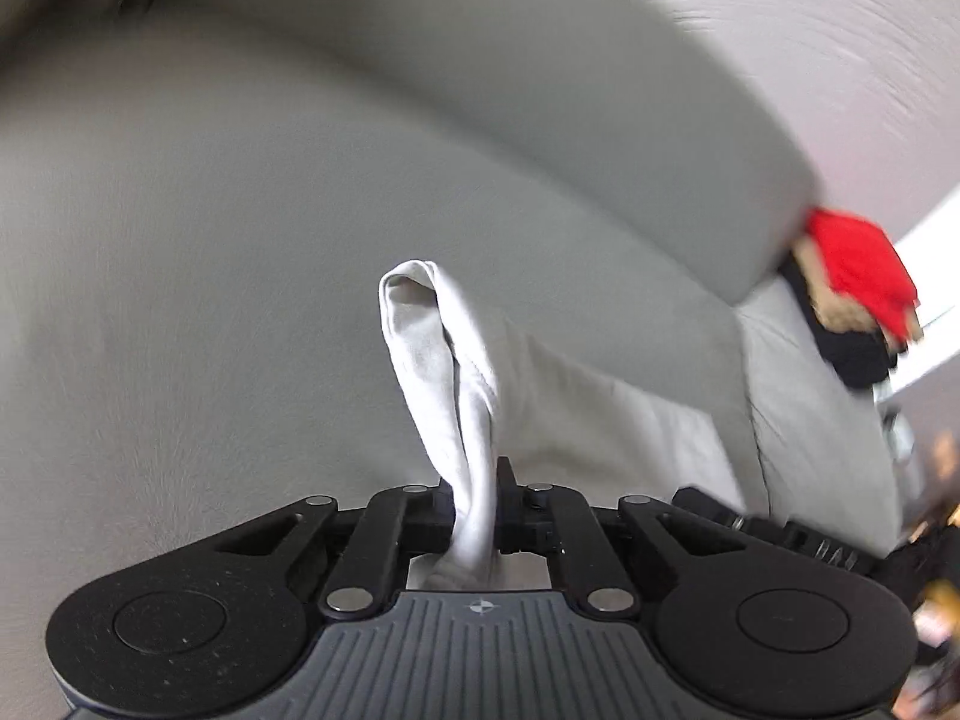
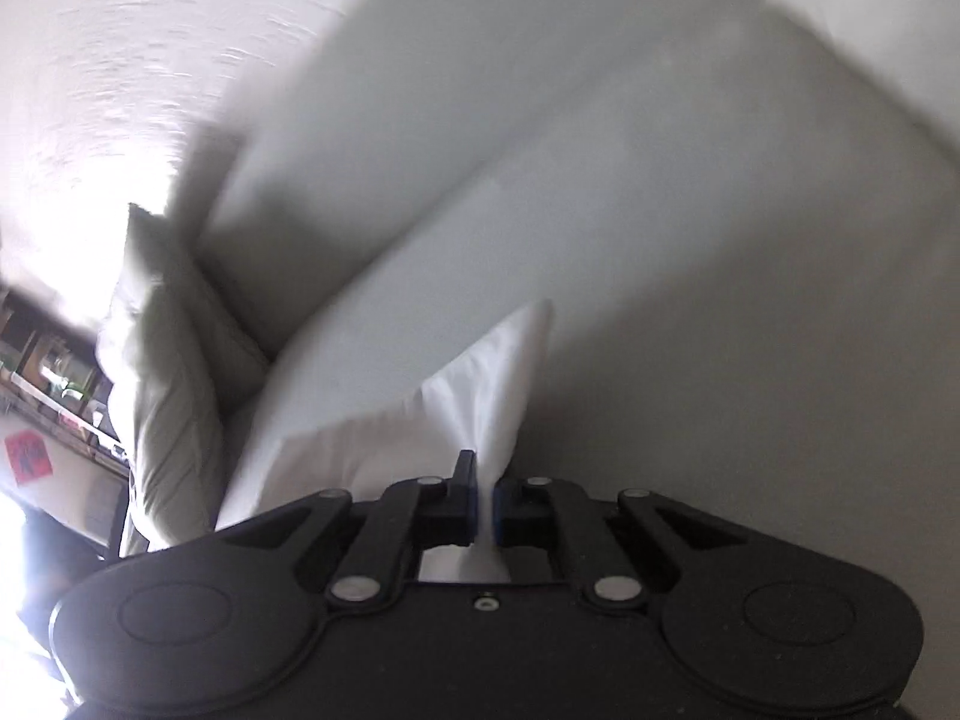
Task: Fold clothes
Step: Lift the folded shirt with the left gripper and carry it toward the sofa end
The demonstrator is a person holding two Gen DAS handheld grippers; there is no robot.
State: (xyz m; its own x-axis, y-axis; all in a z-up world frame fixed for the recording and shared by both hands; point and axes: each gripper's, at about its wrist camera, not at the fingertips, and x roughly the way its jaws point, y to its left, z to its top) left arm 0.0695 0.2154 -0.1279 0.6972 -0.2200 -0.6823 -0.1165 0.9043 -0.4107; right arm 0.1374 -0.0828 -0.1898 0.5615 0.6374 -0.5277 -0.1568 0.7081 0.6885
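My left gripper (image 1: 477, 501) is shut on a bunched edge of a white garment (image 1: 441, 360), which stands up from between the fingers and trails off to the right over a grey sofa seat (image 1: 180, 252). My right gripper (image 2: 485, 501) is shut on another part of the white garment (image 2: 474, 408), whose cloth spreads out to the left and rises to a point above the fingers. Both views are blurred by motion. The rest of the garment is hidden.
A grey sofa back cushion (image 1: 540, 96) runs behind the seat. A red and black item (image 1: 858, 288) sits at the sofa's right end. A pale pillow (image 2: 162, 360) leans at the sofa's left end. Shelves (image 2: 54, 384) stand beyond it.
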